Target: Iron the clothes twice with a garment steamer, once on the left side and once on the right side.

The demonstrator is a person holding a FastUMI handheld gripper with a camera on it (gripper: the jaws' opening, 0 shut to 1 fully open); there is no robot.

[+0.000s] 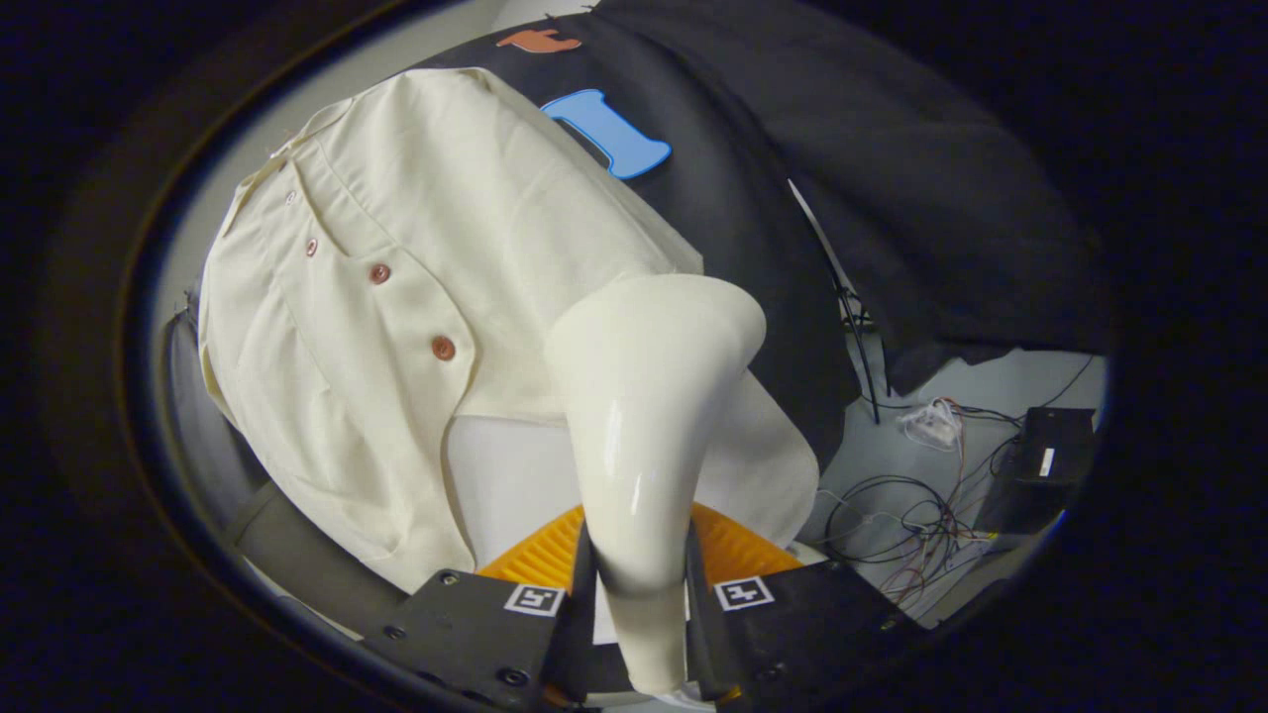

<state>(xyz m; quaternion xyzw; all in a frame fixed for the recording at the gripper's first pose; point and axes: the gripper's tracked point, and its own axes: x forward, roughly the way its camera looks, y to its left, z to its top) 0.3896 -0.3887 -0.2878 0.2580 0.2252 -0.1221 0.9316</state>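
A cream garment steamer [644,416] stands up between my fingers, its handle clamped by both and its wide head pointing ahead. My gripper [639,604] is shut on that handle. Beyond the head hangs a cream button-front shirt [396,277] with several reddish buttons down its placket. The steamer head sits over the shirt's lower right part, by its hem; whether it touches the cloth I cannot tell. The head hides part of the shirt behind it.
An orange ribbed piece [540,555] lies just beneath the fingers. To the right, on a pale floor, lie tangled cables [911,525] and a black box [1050,456]. A grey frame [297,555] runs under the shirt's lower left.
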